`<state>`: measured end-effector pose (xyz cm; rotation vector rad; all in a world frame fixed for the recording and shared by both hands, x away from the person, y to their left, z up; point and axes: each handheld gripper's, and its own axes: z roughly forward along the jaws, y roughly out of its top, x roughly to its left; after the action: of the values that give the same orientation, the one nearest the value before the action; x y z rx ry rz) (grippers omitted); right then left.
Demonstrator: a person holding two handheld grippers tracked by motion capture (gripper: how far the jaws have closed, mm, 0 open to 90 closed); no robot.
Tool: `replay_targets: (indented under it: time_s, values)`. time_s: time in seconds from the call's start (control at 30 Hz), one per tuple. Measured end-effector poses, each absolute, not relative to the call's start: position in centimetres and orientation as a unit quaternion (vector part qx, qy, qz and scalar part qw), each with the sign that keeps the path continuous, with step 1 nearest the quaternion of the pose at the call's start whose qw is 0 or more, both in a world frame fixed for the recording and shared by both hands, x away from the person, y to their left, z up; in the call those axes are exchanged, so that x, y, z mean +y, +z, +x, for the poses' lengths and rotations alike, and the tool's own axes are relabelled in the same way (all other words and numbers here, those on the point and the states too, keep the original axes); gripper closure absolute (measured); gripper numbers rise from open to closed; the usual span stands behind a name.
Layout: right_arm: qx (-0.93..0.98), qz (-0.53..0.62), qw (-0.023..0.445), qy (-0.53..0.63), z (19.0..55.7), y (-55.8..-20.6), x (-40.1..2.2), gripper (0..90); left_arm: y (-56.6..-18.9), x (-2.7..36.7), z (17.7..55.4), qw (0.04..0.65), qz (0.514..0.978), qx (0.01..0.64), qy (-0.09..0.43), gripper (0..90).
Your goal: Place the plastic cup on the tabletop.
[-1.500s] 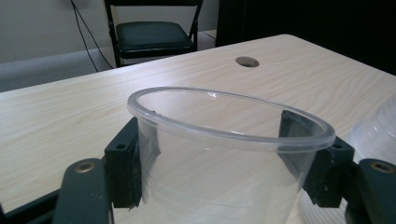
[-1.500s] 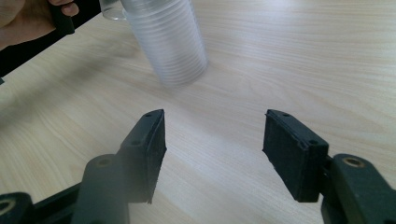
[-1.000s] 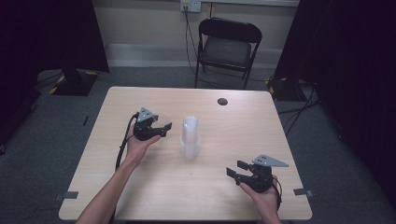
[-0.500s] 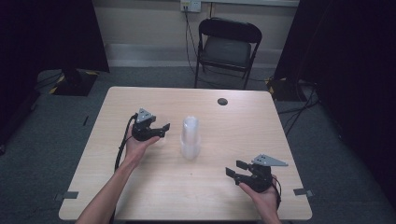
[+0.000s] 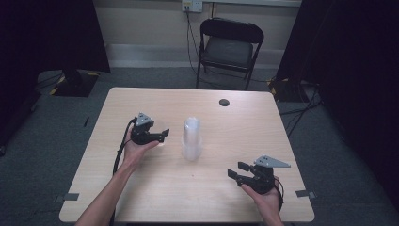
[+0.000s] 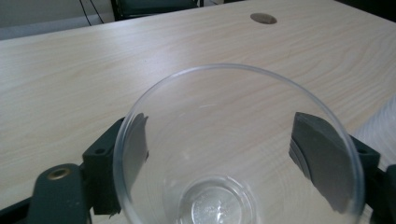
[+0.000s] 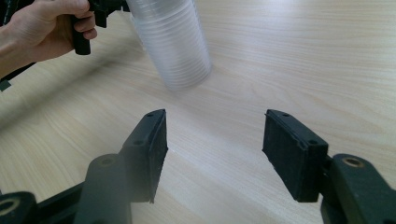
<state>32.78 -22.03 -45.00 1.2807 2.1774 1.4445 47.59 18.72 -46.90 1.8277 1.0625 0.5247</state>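
Observation:
A single clear plastic cup [image 6: 238, 140] sits mouth-up between the two black pads [image 6: 317, 154] of my left gripper [image 6: 224, 154]. Its jaws have just been opening and stand apart on either side of the cup. In the high view the left gripper [image 5: 162, 136] lies left of a tall stack of clear cups [image 5: 191, 139], which stands mid-table. My right gripper [image 5: 237, 170] rests near the front right, open and holding nothing. The right gripper view looks past its jaws [image 7: 212, 149] at the cup stack [image 7: 173, 42] and the person's left hand [image 7: 42, 28].
A small dark round disc [image 5: 224, 102] lies at the far side of the wooden table [image 5: 263, 132]. A black folding chair [image 5: 229, 47] stands behind the table. Cables trail across the floor at the right.
The left hand has drifted slightly toward the near edge of the table. The right gripper and the cup stack are where they were.

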Motion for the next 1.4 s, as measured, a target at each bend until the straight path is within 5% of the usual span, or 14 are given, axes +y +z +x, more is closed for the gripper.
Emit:
replay_targets:
  time_s: [1.4]
  values:
    - [0.734,0.447,0.116,0.498,33.0,-44.7,-22.6,34.5,-45.9,19.4,44.5,0.428,0.765,0.434,0.207,17.0]
